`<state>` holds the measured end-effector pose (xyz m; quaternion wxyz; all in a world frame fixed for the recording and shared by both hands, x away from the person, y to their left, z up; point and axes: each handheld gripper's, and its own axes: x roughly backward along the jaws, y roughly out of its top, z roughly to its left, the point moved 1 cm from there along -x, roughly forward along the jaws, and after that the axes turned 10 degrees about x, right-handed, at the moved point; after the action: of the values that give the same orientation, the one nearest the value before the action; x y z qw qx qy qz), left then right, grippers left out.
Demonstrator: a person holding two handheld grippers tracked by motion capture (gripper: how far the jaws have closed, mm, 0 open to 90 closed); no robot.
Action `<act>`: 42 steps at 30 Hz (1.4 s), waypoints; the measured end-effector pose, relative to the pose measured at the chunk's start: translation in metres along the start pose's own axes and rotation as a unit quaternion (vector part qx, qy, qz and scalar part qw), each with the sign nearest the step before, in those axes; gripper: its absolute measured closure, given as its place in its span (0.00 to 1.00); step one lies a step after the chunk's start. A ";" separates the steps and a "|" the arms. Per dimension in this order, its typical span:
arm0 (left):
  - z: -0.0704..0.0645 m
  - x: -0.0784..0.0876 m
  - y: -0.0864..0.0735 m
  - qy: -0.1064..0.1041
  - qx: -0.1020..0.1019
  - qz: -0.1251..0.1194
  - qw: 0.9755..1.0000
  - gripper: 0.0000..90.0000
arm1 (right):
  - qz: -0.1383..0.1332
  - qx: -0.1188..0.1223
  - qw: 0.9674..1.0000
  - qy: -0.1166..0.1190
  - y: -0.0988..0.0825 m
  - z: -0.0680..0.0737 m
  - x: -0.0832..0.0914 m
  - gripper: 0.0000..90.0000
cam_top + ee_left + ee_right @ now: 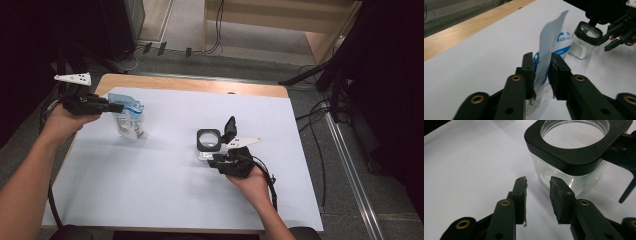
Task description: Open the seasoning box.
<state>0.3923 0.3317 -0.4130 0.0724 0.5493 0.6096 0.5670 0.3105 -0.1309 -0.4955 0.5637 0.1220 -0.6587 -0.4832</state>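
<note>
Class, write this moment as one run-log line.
left tongs: astride blue-and-white plastic pouch | right tongs: open beside clear glass jar with black collar | white table sheet

A wooden table (200, 83) carries a white sheet (165, 175), with a glass jar (208, 145) on it.

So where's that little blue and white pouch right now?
In the high view the pouch stands at the table's far left, between the jaws of the left gripper, well left of the glass jar.
</note>
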 end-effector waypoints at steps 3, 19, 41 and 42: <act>0.003 -0.004 -0.003 0.001 0.005 0.012 1.000 0.75 | 0.000 0.000 1.000 0.000 0.000 0.000 0.000 0.75; 0.008 0.001 -0.011 0.010 -0.016 0.034 0.999 0.78 | 0.000 -0.002 1.000 0.001 0.000 0.000 0.001 0.75; -0.035 -0.011 0.022 0.019 -0.015 0.045 0.999 1.00 | -0.005 -0.006 1.000 0.004 0.000 0.000 0.000 0.77; -0.035 -0.011 0.022 0.019 -0.015 0.045 0.999 1.00 | -0.005 -0.005 1.000 0.004 0.000 0.000 0.000 0.77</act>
<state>0.3841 0.2967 -0.3895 0.0432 0.5642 0.5766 0.5894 0.3107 -0.1308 -0.4950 0.5649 0.1239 -0.6531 -0.4888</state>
